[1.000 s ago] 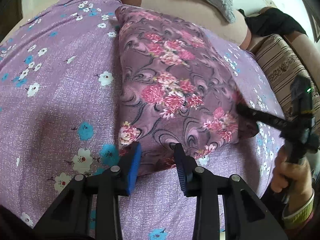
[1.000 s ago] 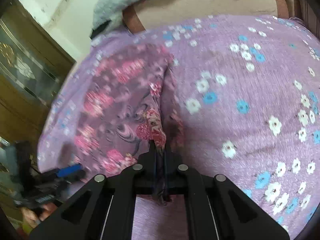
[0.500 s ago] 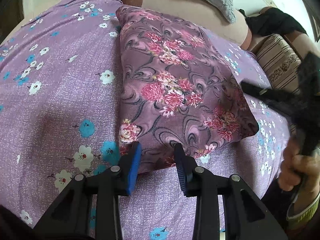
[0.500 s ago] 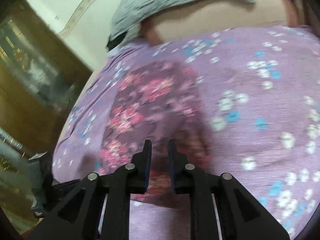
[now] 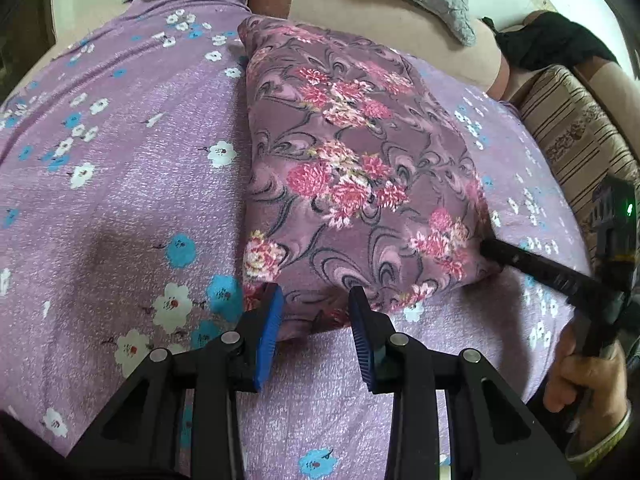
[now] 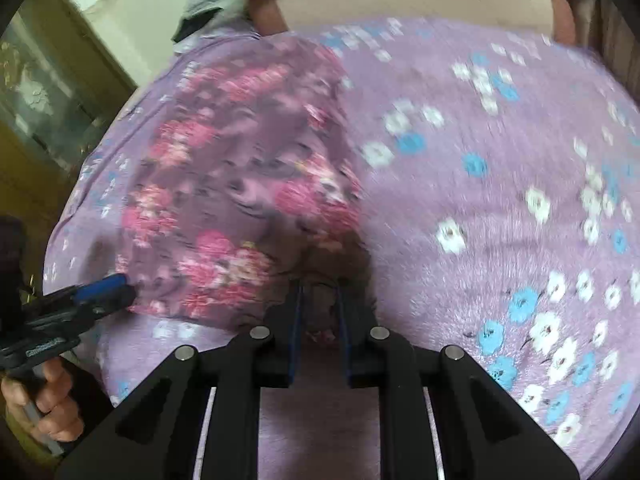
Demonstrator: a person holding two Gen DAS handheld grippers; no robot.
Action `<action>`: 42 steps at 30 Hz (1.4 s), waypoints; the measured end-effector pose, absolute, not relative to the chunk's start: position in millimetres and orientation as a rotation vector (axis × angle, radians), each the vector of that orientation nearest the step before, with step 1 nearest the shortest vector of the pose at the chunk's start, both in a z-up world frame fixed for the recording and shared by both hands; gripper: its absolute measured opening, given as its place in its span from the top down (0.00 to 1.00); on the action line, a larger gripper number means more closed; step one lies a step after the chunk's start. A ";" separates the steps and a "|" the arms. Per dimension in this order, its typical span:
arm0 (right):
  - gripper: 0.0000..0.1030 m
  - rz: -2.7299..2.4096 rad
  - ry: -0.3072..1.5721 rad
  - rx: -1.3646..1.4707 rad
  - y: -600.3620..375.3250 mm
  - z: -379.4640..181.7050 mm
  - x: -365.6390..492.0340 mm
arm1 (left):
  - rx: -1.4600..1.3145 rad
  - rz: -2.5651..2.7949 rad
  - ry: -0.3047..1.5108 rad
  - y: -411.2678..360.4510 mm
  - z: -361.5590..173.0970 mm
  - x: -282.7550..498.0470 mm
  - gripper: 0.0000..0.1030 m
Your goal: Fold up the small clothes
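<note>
a folded purple cloth with pink flowers (image 5: 360, 184) is lying flat on the light purple bed sheet with white and blue flowers (image 5: 120, 184). the left gripper (image 5: 316, 312) is sitting at the cloth's near edge, jaws wide apart, holding nothing. the right gripper (image 6: 319, 292) is sitting at the cloth's near corner, jaws a little apart, not pinching it.

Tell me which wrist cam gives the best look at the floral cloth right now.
Left wrist: the folded floral cloth is sharp and almost fully visible, lying flat on the bedsheet. The right wrist view shows the same cloth motion-blurred, its near corner partly hidden by the fingers.
</note>
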State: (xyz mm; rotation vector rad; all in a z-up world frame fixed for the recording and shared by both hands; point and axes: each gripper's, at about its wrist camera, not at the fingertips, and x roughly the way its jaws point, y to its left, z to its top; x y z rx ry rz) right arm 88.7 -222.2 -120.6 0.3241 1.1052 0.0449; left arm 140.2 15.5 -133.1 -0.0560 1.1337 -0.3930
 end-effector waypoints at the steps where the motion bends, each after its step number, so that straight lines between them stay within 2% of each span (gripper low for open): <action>1: 0.84 0.045 1.103 0.346 -225.1 -117.3 87.2 | -0.044 -0.389 1.127 15.3 -130.5 136.0 0.66; 2: 0.83 0.047 1.099 0.349 -225.4 -111.9 85.5 | -0.035 -0.385 1.115 15.6 -126.7 130.5 0.62; 5: 0.80 0.083 1.044 0.348 -222.1 -87.4 69.0 | -0.019 -0.372 1.085 18.4 -116.0 111.8 0.43; 6: 0.77 0.094 1.027 0.351 -222.7 -80.0 62.1 | -0.019 -0.364 1.080 20.6 -113.3 104.7 0.41; 8: 0.62 0.108 0.993 0.351 -221.1 -67.2 53.0 | -0.032 -0.354 1.079 26.5 -110.7 93.8 0.41; 16: 0.56 0.165 0.918 0.338 -194.8 -40.6 24.0 | -0.073 -0.284 1.074 53.3 -94.0 62.4 0.38; 18: 0.52 0.178 0.913 0.331 -190.9 -37.2 18.7 | -0.057 -0.263 1.053 56.4 -84.7 57.6 0.33; 21: 0.39 0.192 0.913 0.295 -183.3 -32.2 10.1 | -0.015 -0.217 1.010 57.9 -68.0 47.3 0.23; 26: 0.18 0.204 0.913 0.210 -168.3 -26.5 -5.7 | 0.023 -0.180 0.971 57.9 -49.9 31.0 0.19; 42: 0.05 0.195 0.921 0.120 -159.1 -25.2 1.1 | 0.129 -0.116 0.995 34.0 -51.2 65.6 0.16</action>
